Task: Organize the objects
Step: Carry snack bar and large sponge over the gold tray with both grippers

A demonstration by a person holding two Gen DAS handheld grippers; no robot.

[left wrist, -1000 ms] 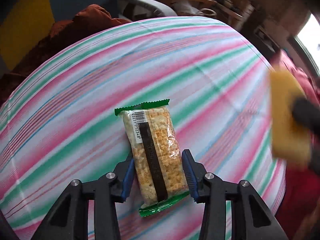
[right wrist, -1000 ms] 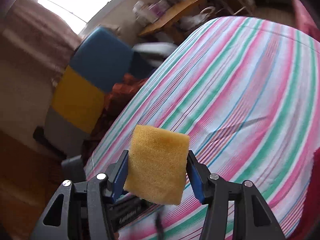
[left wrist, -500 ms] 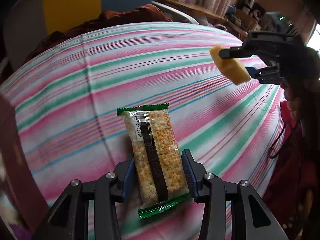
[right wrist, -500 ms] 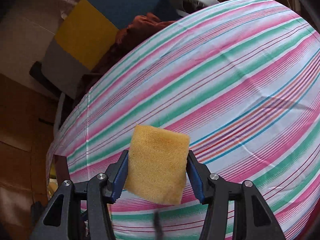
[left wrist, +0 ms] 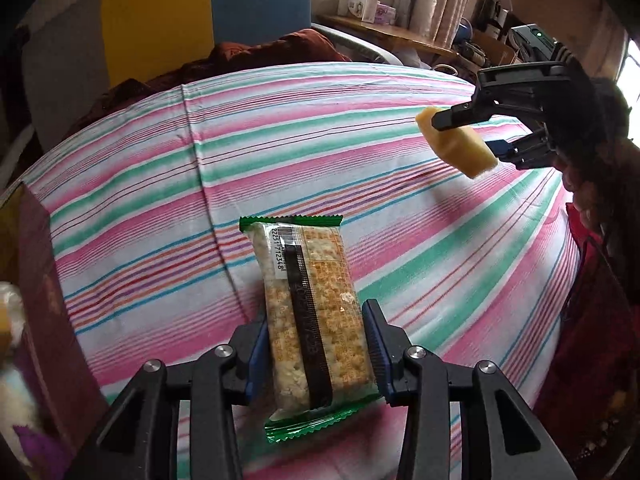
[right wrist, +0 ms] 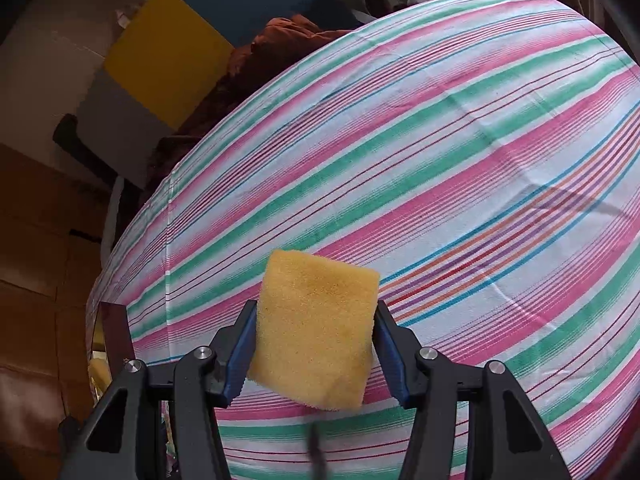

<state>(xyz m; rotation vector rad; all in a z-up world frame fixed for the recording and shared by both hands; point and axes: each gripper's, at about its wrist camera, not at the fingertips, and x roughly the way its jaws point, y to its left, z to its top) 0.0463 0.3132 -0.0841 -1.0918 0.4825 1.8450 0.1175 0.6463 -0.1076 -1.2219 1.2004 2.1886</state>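
Since a second ago, both views have swung leftward: the maroon box (left wrist: 48,320) now shows at the left edge of the left wrist view, and the right claw (left wrist: 476,136), then a blur at the right edge, now appears sharp at the upper right, further from the edge.

Left claw (left wrist: 316,344) is clenched on a cracker packet (left wrist: 308,312), blue pads pressing its two long sides. That packet is clear with green crimped ends, a barcode and a dark strip running down its length; it points away from the camera, held above the striped cloth (left wrist: 360,168) that covers the counter. Whether its far end touches the cloth cannot be told.

Right claw (right wrist: 316,340) grasps a yellow sponge (right wrist: 316,328) between its blue pads, and the sponge bulges a little past them. From the left wrist view the sponge (left wrist: 456,148) hangs in the air over the right part of the cloth, well apart from the packet, with a faint shadow on the stripes beneath it.

Beyond the far edge of the counter lie a rust-brown blanket (left wrist: 276,48) and a chair back with yellow and blue panels (left wrist: 208,8). At the lower left of the right wrist view, the box's corner (right wrist: 114,328) peeks up beside the cloth.
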